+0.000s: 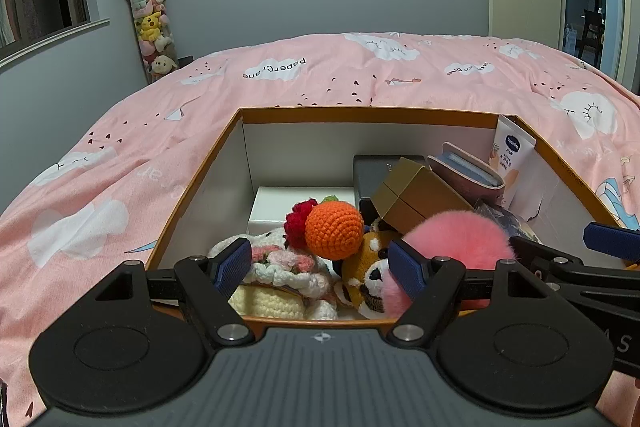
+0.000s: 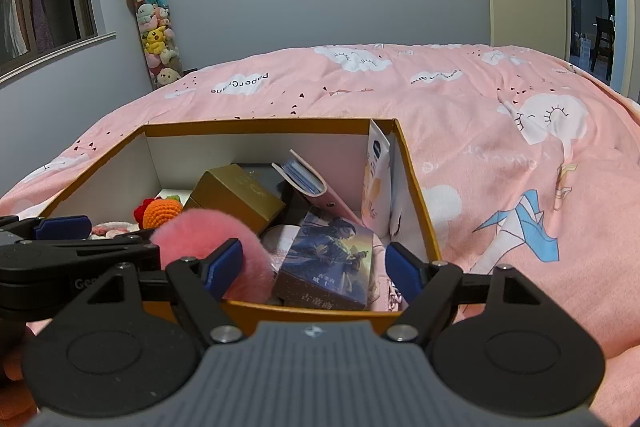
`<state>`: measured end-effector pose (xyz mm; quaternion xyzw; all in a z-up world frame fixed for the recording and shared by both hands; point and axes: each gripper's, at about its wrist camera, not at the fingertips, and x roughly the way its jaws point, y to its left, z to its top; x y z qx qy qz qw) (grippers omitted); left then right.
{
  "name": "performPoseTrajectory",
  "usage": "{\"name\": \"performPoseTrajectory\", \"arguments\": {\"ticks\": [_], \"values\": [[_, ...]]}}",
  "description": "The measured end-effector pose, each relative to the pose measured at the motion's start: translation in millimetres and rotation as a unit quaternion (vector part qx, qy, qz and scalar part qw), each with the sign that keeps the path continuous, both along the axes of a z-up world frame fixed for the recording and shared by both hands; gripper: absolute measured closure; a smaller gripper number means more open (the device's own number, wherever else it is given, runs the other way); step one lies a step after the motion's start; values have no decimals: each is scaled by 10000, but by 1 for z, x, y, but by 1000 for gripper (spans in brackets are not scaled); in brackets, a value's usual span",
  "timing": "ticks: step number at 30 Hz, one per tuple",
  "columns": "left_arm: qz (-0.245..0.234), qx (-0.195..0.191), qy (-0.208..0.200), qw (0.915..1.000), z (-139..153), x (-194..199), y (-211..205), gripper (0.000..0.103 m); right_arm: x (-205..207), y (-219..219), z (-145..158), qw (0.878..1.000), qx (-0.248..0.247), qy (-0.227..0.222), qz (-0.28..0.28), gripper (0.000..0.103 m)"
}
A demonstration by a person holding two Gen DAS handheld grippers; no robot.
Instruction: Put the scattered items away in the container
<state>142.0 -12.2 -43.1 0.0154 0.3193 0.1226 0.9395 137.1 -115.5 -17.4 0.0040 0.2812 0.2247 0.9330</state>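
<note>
An orange-rimmed cardboard box (image 1: 360,115) sits on a pink bedspread (image 1: 120,163) and holds all the loose items in sight. Both grippers hover side by side at its near edge, pointing down into it.

The left gripper (image 1: 318,269) stands wide open with nothing between its blue pads. Just beyond its fingertips, in the near left part of the box, lie a crocheted cake (image 1: 280,267), a crocheted orange ball (image 1: 334,231) and a small fox plush (image 1: 366,267). A pink pompom (image 1: 460,239) lies behind its right finger.

The right gripper (image 2: 314,269) is also spread wide and grips nothing. A picture card box (image 2: 332,259) lies between and just past its fingers in the near right part, not touched by either pad. The pompom sits behind its left finger.

Farther in are a gold box (image 2: 236,195), a pink card holder (image 2: 308,179) and a lotion tube (image 1: 510,155) leaning in the far right corner.
</note>
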Motion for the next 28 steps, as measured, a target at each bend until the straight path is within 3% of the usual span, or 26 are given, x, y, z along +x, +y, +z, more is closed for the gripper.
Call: {"name": "performPoseTrajectory", "arguments": {"ticks": [28], "values": [[31, -4, -4, 10000, -1, -1, 0, 14, 0, 0, 1, 10000, -6, 6, -3, 22]]}}
